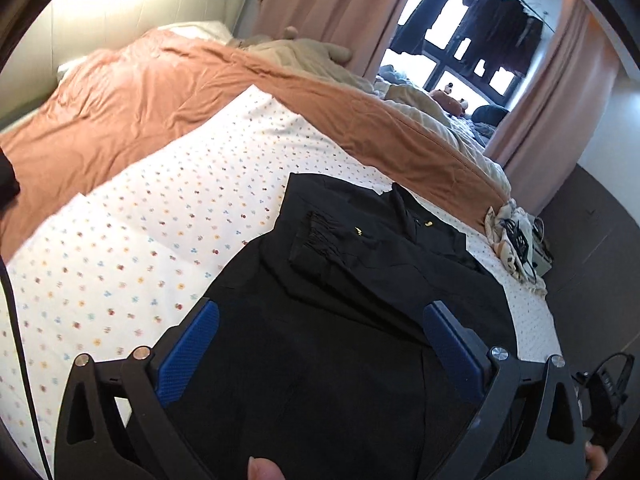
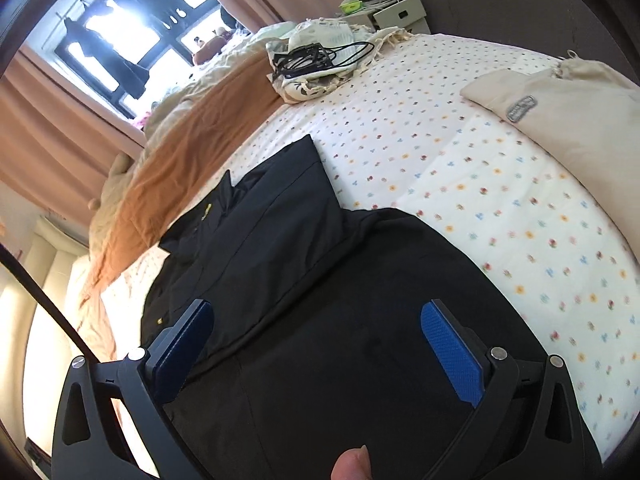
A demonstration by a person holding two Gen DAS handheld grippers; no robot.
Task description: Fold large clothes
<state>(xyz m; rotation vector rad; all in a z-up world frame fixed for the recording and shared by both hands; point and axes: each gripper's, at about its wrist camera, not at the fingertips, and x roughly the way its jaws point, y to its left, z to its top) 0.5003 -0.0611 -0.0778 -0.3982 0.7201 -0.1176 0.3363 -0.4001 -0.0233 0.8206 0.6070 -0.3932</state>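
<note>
Both grippers hang over a black garment spread on a flower-dotted bed sheet. The left gripper has its blue pads spread wide, with dark cloth filling the space between and below them; nothing is pinched. The right gripper is likewise spread, its pads apart over the same garment, gripping nothing.

Ahead of the left gripper the garment looks partly folded: a sleeve with a gathered cuff lies across the body, and a collar with small yellow marks sits further ahead. Ahead and to the left of the right gripper a flat panel of the cloth lies over the chest. Beyond the garment runs an orange quilt; a cream pillow lies ahead to the right of the right gripper, and a bundle of cloth with black cables sits far ahead.

My reading is that the sleeves are tucked in and the lower half is about to be brought up. That calls for each gripper to drop to the near hem, close on an edge at either side, and lift the cloth forward toward the collar evenly, so the fold lands square and the tucked sleeve stays put.
</note>
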